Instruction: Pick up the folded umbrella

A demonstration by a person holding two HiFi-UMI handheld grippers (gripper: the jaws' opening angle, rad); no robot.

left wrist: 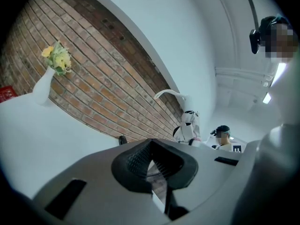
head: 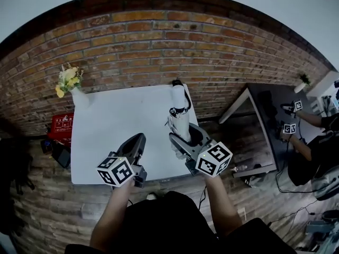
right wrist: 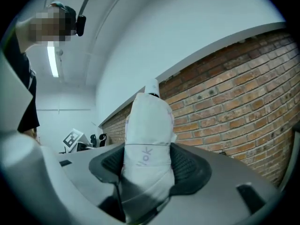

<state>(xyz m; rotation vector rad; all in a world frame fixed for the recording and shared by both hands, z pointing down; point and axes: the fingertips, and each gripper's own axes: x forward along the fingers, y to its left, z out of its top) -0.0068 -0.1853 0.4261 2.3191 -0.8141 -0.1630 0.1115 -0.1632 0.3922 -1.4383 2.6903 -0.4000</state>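
I look down from the head camera on a white worktop [head: 114, 123] set against a brick wall [head: 159, 41]. My right claw [head: 180, 137] is clenched on the folded umbrella [head: 179, 109], a white bundle in its sleeve with a black strap near the top. The umbrella stands roughly upright over the worktop's right edge, its upper end reaching toward the wall. I cannot tell whether its lower end touches the worktop. In the right gripper view both ribbed pads [right wrist: 186, 165] press against the sleeve from either side, and pale lettering shows on the fabric.

My left claw [head: 139, 140] hovers over the worktop's near edge, pointing inward, its jaws drawn together with nothing between them.

A white vase [head: 79, 97] of yellow flowers stands at the worktop's far left corner. A red box [head: 63, 125] sits just off the worktop's left side.
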